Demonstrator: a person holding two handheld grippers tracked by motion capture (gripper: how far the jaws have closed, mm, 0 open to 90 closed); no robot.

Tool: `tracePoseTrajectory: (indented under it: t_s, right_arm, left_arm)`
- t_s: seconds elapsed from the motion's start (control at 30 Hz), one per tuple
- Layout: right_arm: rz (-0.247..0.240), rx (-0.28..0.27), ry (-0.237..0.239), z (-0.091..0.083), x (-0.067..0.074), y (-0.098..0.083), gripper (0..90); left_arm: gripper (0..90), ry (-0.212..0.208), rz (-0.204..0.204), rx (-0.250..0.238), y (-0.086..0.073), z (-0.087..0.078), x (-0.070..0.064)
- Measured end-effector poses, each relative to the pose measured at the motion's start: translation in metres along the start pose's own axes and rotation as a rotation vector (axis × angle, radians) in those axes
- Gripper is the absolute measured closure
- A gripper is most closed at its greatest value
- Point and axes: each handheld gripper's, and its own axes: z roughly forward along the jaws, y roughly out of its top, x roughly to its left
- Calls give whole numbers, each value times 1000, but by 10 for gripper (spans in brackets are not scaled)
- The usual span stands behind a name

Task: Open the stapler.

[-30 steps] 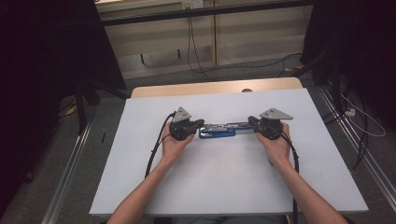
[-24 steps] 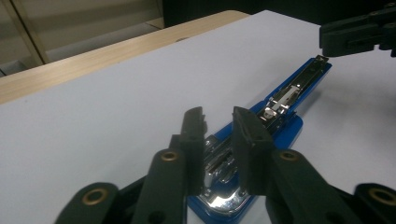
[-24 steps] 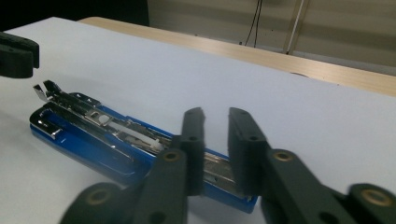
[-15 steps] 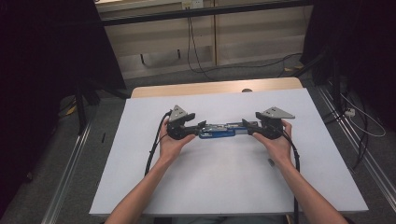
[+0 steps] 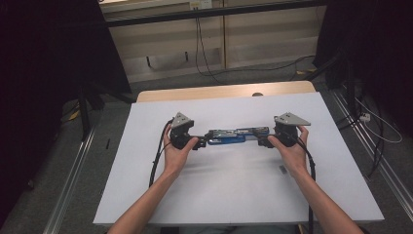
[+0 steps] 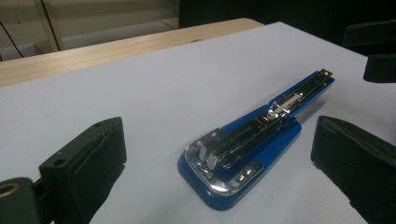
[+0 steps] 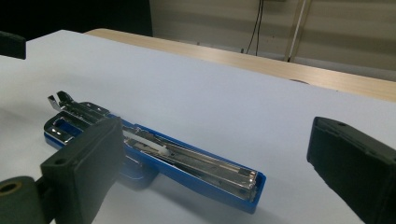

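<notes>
While the blue stapler (image 5: 233, 135) lies flat on the white table (image 5: 234, 195), the left gripper (image 5: 197, 144) and right gripper (image 5: 260, 141) have just opened wide at its ends, letting it rest.

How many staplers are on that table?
1. A blue stapler lies opened flat on the white table, between the left gripper and the right gripper.
</notes>
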Motion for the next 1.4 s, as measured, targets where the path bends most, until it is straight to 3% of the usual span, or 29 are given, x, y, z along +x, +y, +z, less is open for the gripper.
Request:
tracePoseTrajectory:
  t_s: [0.1, 0.17, 0.2, 0.3, 0.47, 0.63, 0.73, 0.83, 0.87, 0.93, 1.2, 1.27, 1.4]
  right_arm:
    - [-2, -5, -9, -5, -1, -2, 44]
    - [-5, -7, -15, -9, -1, -3, 41]
    - [-3, -7, -15, -10, -1, -5, 35]
    - [-10, -4, -25, -16, 0, -8, 32]
    - [-13, -16, -34, -27, 0, -11, 33]
    - [-9, -14, -46, -37, -2, -16, 31]
    - [-6, -19, -54, -42, -3, -18, 31]
    - [-9, -23, -57, -48, -3, -19, 30]
    - [-8, -25, -58, -50, -3, -20, 30]
    - [0, -27, -59, -54, -3, -20, 29]
    - [21, -38, -48, -68, -4, -21, 26]
    - [17, -29, -45, -70, -3, -25, 27]
    - [17, -25, -45, -77, -2, -31, 32]
  left_arm:
    - [33, 29, 62, -13, -2, -8, 3]
    - [33, 24, 18, -16, -3, -14, 4]
    - [32, 17, 16, -16, -3, -18, 3]
    - [35, 58, 52, -7, -6, -27, 0]
    - [37, 68, 55, 6, -18, -41, 7]
    - [40, 114, 74, 42, -24, -50, 6]
    - [42, 123, 76, 27, -26, -59, 4]
    - [36, 144, 55, 11, -28, -67, 5]
    - [37, 140, 24, 0, -29, -70, 5]
    - [36, 117, -2, -2, -32, -76, 8]
    - [41, 150, -1, -28, -41, -103, 11]
    - [48, 143, 0, -2, -41, -112, 10]
    - [49, 147, 4, -42, -43, -130, 4]
